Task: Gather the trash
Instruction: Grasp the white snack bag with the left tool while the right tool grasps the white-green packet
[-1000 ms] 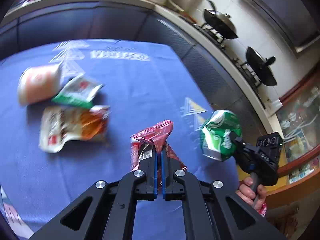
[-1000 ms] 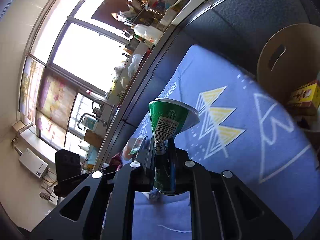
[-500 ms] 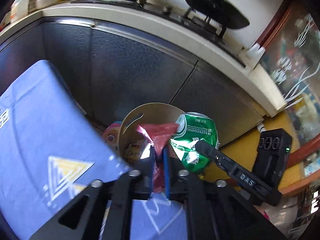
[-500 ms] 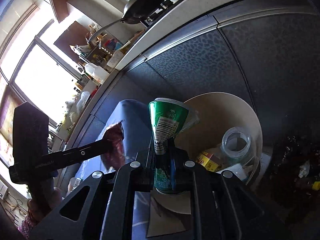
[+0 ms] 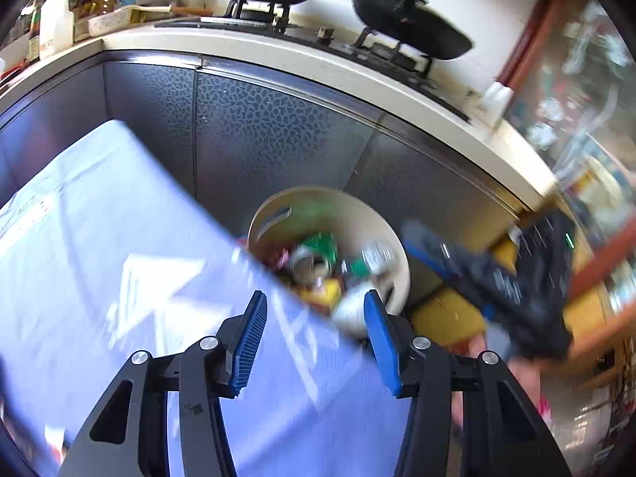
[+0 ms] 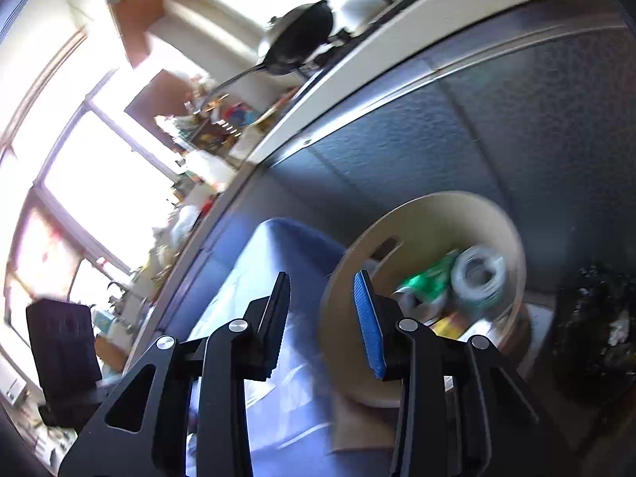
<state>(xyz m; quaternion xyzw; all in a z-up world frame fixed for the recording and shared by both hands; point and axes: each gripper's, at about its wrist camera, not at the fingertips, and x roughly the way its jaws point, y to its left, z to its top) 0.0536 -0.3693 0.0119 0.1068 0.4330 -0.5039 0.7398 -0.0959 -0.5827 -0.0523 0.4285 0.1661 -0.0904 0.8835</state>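
Observation:
A round beige bin (image 5: 274, 214) stands on the floor past the table's far edge, full of trash. The crushed green can (image 5: 320, 244) lies inside it, also in the right wrist view (image 6: 427, 278), next to a clear cup (image 6: 479, 274). My left gripper (image 5: 316, 310) is open and empty above the table edge, facing the bin. My right gripper (image 6: 322, 290) is open and empty, just left of the bin (image 6: 421, 214). The right gripper also shows blurred in the left wrist view (image 5: 497, 278), to the right of the bin.
The blue patterned tablecloth (image 5: 99, 258) covers the table at lower left. Dark cabinet fronts (image 5: 278, 127) and a counter with woks (image 5: 409, 24) stand behind the bin. A dark trash pile (image 6: 596, 318) lies right of the bin.
Both grippers opened. The red wrapper left my left gripper and the green can left my right gripper; the can now lies in the bin. The right gripper moved away to the right.

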